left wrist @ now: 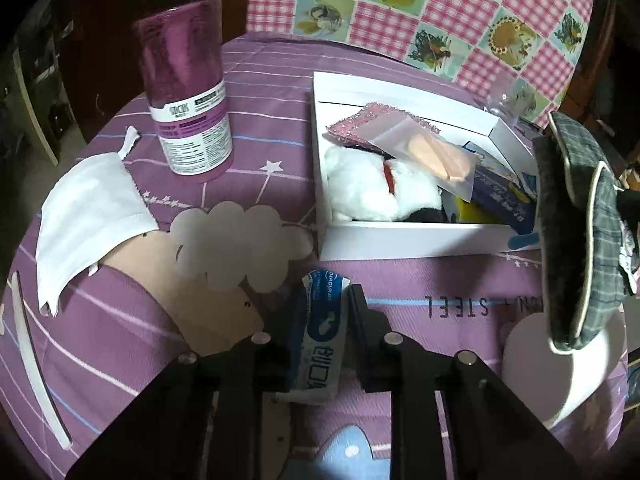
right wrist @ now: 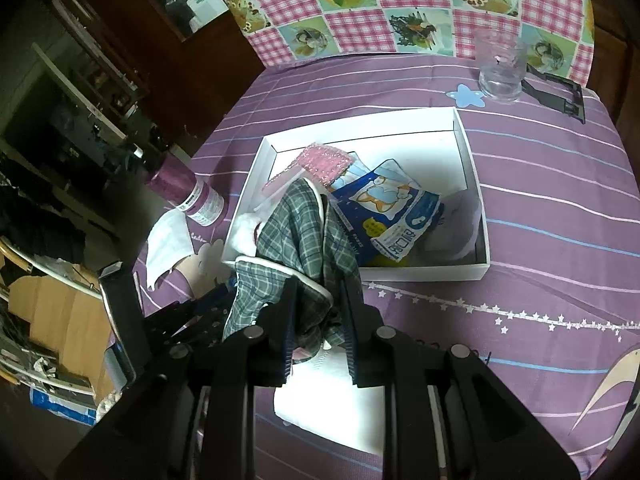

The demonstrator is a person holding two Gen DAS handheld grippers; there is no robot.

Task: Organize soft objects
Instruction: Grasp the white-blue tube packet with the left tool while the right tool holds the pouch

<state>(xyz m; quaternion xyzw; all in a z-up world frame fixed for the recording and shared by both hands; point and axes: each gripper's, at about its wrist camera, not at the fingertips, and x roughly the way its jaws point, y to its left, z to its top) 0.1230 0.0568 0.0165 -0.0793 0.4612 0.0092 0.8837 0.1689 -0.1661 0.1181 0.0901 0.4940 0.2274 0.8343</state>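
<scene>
Left wrist view: left gripper (left wrist: pixel 320 320) pinching a blue-and-white plastic sachet (left wrist: pixel 320 336) on the purple striped bedsheet (left wrist: pixel 440 280), near the white cardboard box (left wrist: pixel 400 240); right gripper (right wrist: pixel 318 320) clamps grey plaid fabric slipper (right wrist: pixel 304 236) at the box's near edge.

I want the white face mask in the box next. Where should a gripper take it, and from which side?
Take the white face mask at its raised near edge, coming from above: it lies flat on the purple cloth, folded, overlapping the card.

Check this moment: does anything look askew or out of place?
The plaid slipper hangs from the right gripper over the white box's near rim, not inside. A white face mask lies crumpled outside the box.
</scene>
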